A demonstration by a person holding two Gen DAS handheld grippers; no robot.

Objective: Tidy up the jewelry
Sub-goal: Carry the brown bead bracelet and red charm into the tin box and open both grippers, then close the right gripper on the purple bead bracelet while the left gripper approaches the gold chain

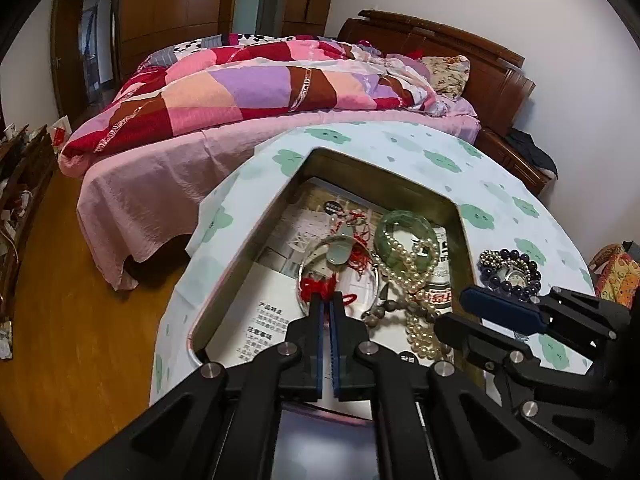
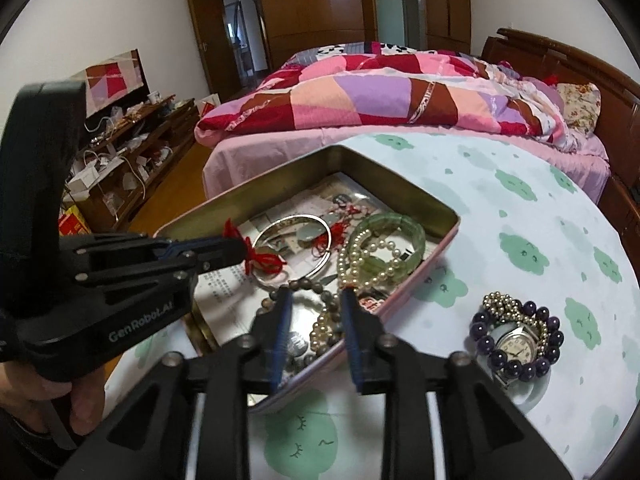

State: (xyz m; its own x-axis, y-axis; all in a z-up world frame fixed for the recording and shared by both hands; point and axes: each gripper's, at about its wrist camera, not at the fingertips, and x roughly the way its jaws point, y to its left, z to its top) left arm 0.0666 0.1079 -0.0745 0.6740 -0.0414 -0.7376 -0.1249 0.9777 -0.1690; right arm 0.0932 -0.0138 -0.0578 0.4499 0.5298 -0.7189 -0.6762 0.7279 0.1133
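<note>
Red knotted cord (image 1: 318, 287), pinched, left gripper (image 1: 327, 307)

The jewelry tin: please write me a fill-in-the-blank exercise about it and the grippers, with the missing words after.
1. The left gripper is shut on a ____ knotted cord above the tin.
2. The green bangle lies ____ the tin.
3. The wristwatch rests on the tablecloth, ringed by a ____ bead bracelet.
4. The right gripper has its jaws ____.

Missing words: red; inside; purple; open
</note>
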